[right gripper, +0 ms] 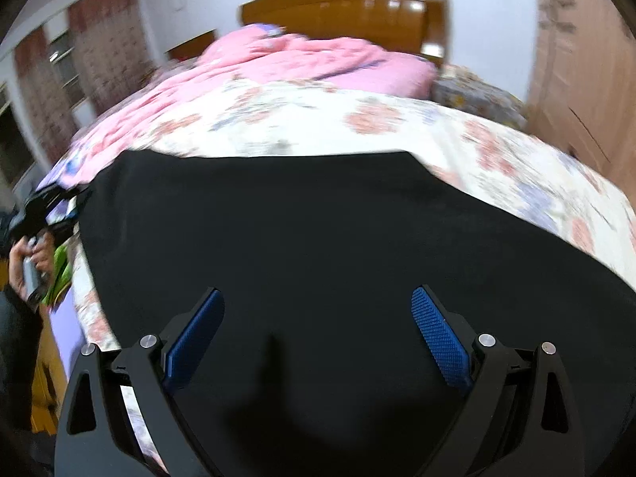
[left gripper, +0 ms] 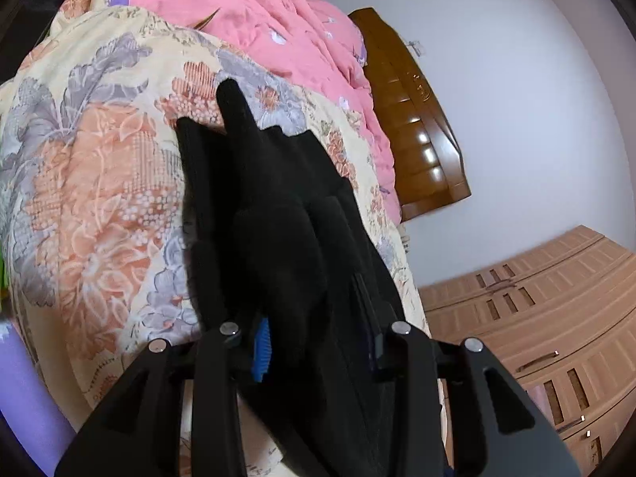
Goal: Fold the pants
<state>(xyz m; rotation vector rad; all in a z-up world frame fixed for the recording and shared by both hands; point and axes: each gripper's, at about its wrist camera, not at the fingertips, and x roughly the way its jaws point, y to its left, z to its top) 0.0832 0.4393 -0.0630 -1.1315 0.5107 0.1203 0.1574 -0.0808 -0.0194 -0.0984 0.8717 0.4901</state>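
The black pants (right gripper: 302, 238) lie spread flat on the floral quilt (right gripper: 302, 119) in the right wrist view. My right gripper (right gripper: 318, 338) is open just above them, its blue pads (right gripper: 441, 342) wide apart and empty. In the left wrist view my left gripper (left gripper: 318, 342) is shut on a bunched fold of the black pants (left gripper: 270, 206), which rises between the fingers and hides most of the pads; only a strip of one blue pad (left gripper: 260, 353) shows. The left gripper also shows at the far left of the right wrist view (right gripper: 43, 206), held by a hand.
A pink duvet (right gripper: 302, 59) lies beyond the floral quilt, against the wooden headboard (right gripper: 346, 8). A wooden wardrobe (left gripper: 536, 318) stands beside the bed. A purple sheet (left gripper: 28, 389) shows at the bed's edge. Windows (right gripper: 47, 87) are at the left.
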